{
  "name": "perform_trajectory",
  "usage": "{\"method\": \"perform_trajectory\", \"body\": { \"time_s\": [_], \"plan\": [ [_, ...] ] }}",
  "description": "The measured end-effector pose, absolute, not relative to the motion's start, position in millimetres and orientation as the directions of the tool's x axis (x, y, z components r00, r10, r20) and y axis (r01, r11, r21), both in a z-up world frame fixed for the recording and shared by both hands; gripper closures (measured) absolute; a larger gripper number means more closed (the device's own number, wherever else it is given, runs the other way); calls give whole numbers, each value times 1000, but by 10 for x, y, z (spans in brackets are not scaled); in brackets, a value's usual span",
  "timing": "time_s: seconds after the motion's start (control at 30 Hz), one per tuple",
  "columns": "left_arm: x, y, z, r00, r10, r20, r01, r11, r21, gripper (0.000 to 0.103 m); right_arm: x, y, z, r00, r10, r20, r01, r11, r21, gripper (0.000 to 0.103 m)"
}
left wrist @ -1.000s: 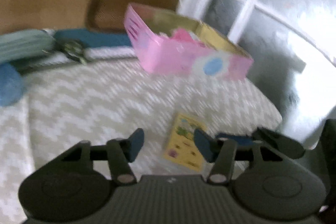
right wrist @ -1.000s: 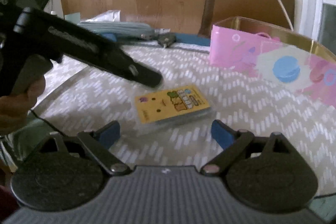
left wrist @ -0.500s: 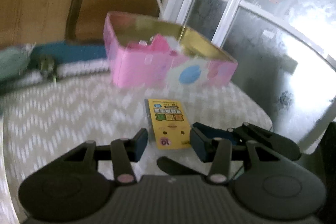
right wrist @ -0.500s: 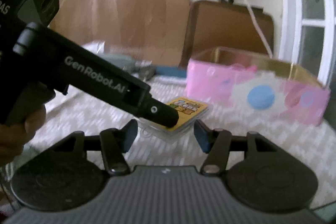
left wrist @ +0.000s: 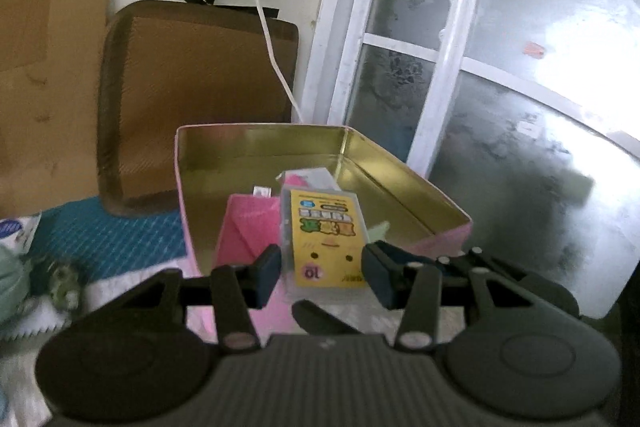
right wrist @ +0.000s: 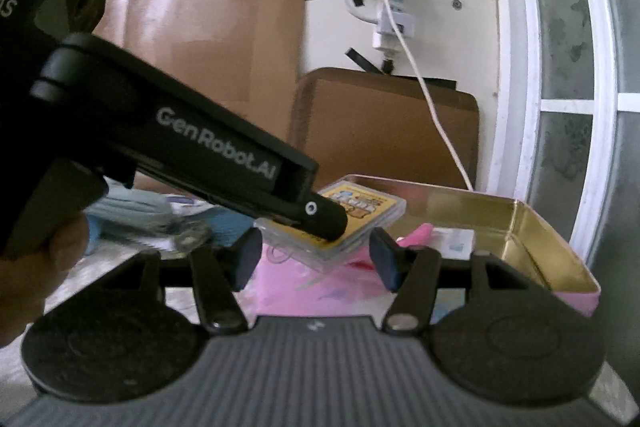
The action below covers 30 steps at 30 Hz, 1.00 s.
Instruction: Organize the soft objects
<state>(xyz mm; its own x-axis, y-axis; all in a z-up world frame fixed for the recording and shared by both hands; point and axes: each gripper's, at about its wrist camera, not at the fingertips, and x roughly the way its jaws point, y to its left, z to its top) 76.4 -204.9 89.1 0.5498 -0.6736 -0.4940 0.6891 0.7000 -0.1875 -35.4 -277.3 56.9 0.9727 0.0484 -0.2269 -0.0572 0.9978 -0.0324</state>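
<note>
- The pink tin point(left wrist: 404, 195) has a gold inside and holds a pink packet point(left wrist: 248, 223) and some pale pieces that are too blurred to name.
- The yellow pack point(left wrist: 324, 231) hangs in the air over the tin's near edge.
- The left tongs point(left wrist: 322, 273) are clenched on the pack's two long sides.
- The right tongs point(right wrist: 316, 255) have just been closing with the pack between them; I cannot tell whether they press on it.
- A second ago the pack lay flat on the counter in front of the tin.
</note>
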Motion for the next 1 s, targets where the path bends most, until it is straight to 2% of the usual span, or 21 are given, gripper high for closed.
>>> {"method": "perform_trajectory", "body": {
  "time_s": [0.17, 0.27, 0.37, 0.63, 0.8, 0.87, 1.0],
  "plan": [
    [1194, -2347, 709, 562, -640, -524, 662, 728, -178, 56, 63, -2998, 418, 960, 20, -280, -29, 999, -27, 40],
    [1355, -2434, 568, 616, -561, -554, 604, 787, -126, 54, 307, -3093, 340, 952, -39, -303, 34, 999, -23, 37],
    [1346, -2322, 550, 633, -561, -534, 578, 801, -155, 53, 351, -3136, 316, 949, -30, -314, 38, 999, 21, 35],
    [830, -1700, 643, 678, -577, -455, 573, 803, -164, 46, 0, -2831, 353, 969, -6, -248, 2, 1000, -17, 35],
    [417, -877, 538, 726, -531, -436, 489, 845, -215, 44, -237, -2462, 400, 969, 93, -231, -96, 995, -4, 35],
    [339, -525, 441, 744, -489, -455, 426, 872, -240, 44, -238, -2289, 428, 947, 184, -263, -180, 983, 40, 35],
    [211, 179, 219, 798, -285, -531, 221, 958, -181, 44, -29, -1970, 440, 853, 390, -347, -326, 917, 229, 36]
  ]
}}
